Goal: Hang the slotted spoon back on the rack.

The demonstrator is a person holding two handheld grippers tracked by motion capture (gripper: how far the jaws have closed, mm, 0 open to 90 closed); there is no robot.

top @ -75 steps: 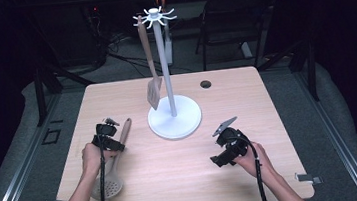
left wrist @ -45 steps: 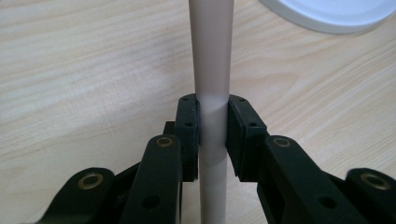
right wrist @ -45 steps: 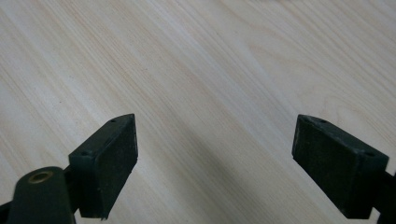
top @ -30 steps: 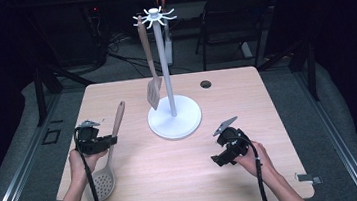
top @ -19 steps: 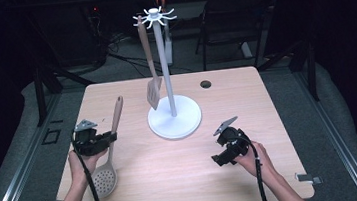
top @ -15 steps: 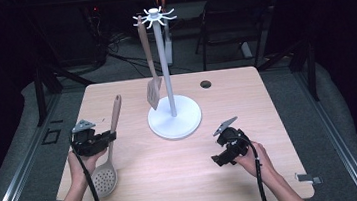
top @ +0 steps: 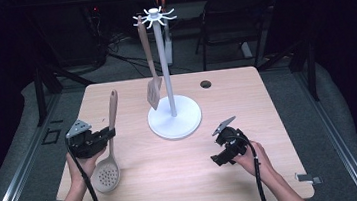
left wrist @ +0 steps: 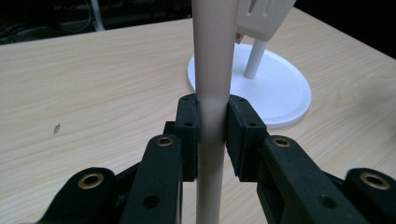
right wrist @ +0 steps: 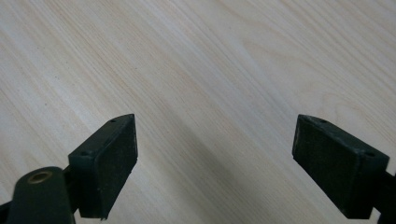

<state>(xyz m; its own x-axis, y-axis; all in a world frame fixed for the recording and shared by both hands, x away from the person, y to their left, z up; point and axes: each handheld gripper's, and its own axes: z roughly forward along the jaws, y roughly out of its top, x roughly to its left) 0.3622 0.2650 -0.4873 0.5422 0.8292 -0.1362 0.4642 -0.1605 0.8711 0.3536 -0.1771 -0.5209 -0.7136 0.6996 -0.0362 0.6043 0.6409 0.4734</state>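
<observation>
2 grippers. Left gripper: jaws clenched on skimmer handle, near left of table; bowl resting flat. Right gripper: jaws spread, nothing between, near right. Rack: 1 spatula hung. Risk: lifted skimmer may swing, knocking spatula.

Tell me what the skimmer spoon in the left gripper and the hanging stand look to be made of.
Skimmer spoon: probably silicone or matte plastic, judging by its even beige, seamless, glare-free handle, clamped in the left gripper. Stand: smooth white plastic or painted metal; uniform white base and pole with a faint sheen. I can't tell which.
</observation>
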